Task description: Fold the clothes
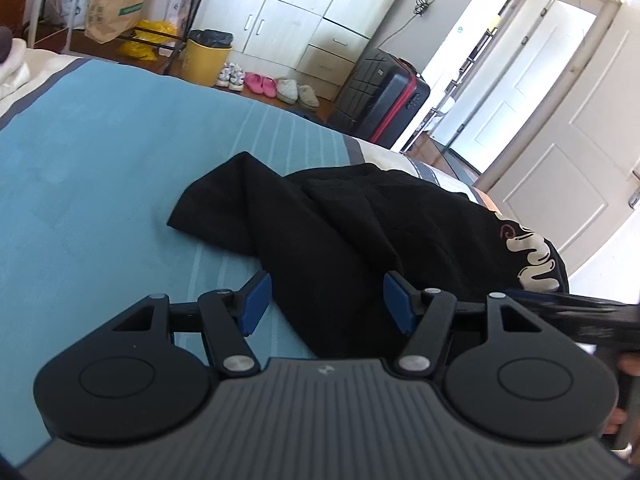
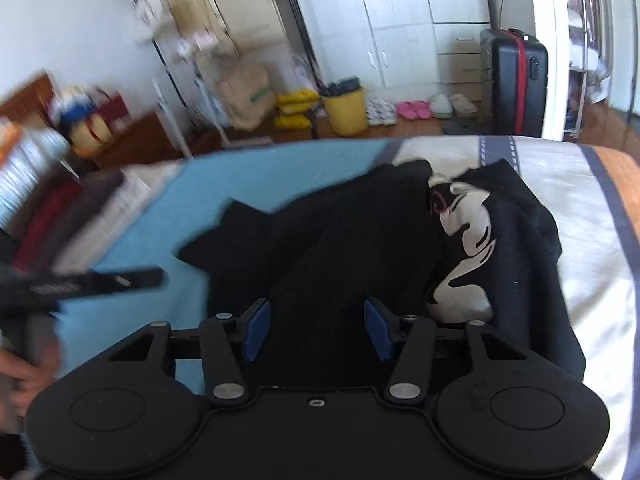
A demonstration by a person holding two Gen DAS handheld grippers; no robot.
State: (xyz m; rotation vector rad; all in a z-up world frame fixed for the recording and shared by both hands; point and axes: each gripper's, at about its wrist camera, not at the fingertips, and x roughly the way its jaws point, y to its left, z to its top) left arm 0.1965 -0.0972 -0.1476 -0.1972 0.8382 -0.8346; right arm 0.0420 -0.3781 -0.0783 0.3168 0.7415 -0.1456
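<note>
From the left wrist view, the left gripper [image 1: 326, 300] hangs with its blue-padded jaws spread wide and nothing between them, just above the near hem of a crumpled black cotton garment with a white printed graphic [image 1: 340, 232]. The garment lies in a loose heap on the blue striped bedspread [image 1: 100, 168], toward the bed's right edge, one pointed corner reaching out to the left — no flat panel or crease shows.

From the right wrist view, which is blurred on its left side, the right gripper [image 2: 318, 328] also stands open and empty, low over the black cloth, with the white print bunched just to its right. The heap sits where the blue cover meets the cream striped sheet [image 2: 580, 240].

By my reading the step in hand is spreading the garment flat, or possibly gathering it. The next move calls for each pair of jaws to close on a separate edge of cloth.
</note>
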